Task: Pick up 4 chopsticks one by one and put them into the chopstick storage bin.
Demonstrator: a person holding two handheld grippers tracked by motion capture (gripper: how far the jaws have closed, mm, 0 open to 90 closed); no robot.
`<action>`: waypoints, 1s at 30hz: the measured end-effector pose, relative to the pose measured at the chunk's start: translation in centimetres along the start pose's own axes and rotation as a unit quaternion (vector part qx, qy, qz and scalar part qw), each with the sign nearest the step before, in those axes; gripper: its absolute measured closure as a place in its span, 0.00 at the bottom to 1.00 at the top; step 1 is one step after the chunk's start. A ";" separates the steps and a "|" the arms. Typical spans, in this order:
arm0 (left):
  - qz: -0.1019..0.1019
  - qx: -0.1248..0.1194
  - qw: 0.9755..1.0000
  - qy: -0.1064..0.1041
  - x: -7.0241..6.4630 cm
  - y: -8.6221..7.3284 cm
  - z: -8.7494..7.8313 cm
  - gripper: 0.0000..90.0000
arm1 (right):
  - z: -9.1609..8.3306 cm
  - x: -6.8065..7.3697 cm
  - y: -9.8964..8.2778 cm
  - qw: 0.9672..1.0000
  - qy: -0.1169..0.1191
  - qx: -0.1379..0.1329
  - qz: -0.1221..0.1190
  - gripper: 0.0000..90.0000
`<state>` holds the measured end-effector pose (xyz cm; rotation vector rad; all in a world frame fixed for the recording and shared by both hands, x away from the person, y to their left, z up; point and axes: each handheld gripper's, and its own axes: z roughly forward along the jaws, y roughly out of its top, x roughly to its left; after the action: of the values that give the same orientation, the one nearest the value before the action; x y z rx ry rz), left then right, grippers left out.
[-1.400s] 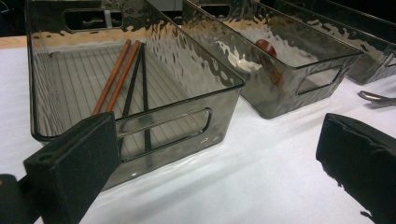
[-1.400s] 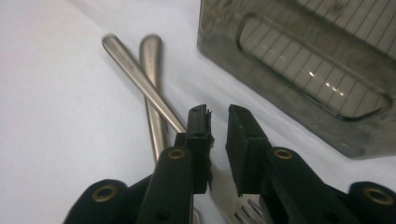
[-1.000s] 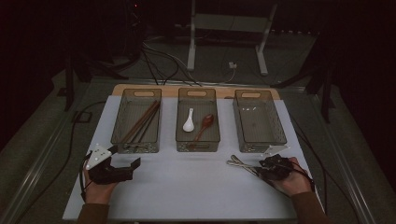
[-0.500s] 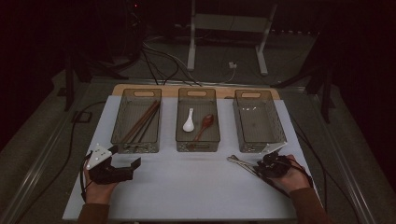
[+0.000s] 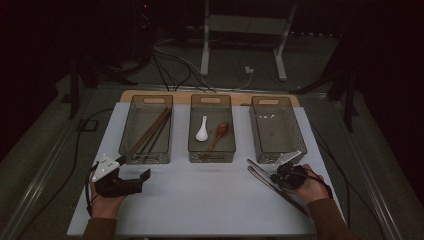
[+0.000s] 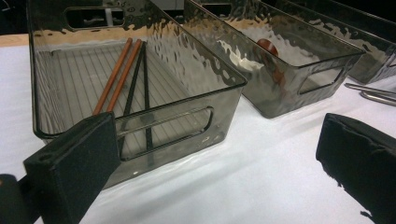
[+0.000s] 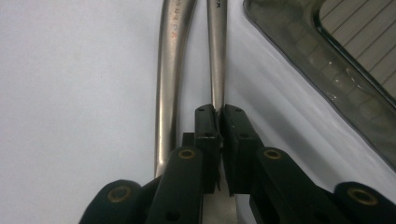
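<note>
Right hand-held gripper (image 7: 219,109) has just closed, pinching one metal handle (image 7: 215,51) — utensil ends cut off; left hand-held gripper (image 6: 215,154) gapes wide, holding nothing — bench (image 5: 200,190) dim.

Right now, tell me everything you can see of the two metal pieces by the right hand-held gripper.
The two metal handles are slim, dull silver strips lying side by side on the white table, just in front of the empty right bin. One bears faint red print. The right hand-held gripper, jaws just closing, pinches the right-hand strip; the other lies free.
</note>
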<state>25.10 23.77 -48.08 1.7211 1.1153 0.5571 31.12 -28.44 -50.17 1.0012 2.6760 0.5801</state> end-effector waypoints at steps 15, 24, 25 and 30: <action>-0.001 -0.001 1.000 0.000 0.1 0.0 -0.1 0.01 | 0.1 -0.1 0.7 1.000 0.002 0.022 -0.006 0.95; -0.001 0.000 1.000 0.001 0.0 -0.1 0.0 0.01 | -0.5 0.2 0.0 1.000 -0.012 -0.007 -0.006 0.95; -0.001 0.000 1.000 0.001 0.1 -0.1 0.0 0.01 | -0.7 0.2 0.0 1.000 -0.010 -0.011 -0.001 0.95; -0.001 0.000 1.000 0.000 0.0 -0.1 0.0 0.01 | -1.2 0.3 -0.2 1.000 -0.009 -0.028 0.004 0.95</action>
<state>25.07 23.84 -48.13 1.7190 1.1183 0.5561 30.38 -28.67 -49.20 0.9988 2.6261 0.6420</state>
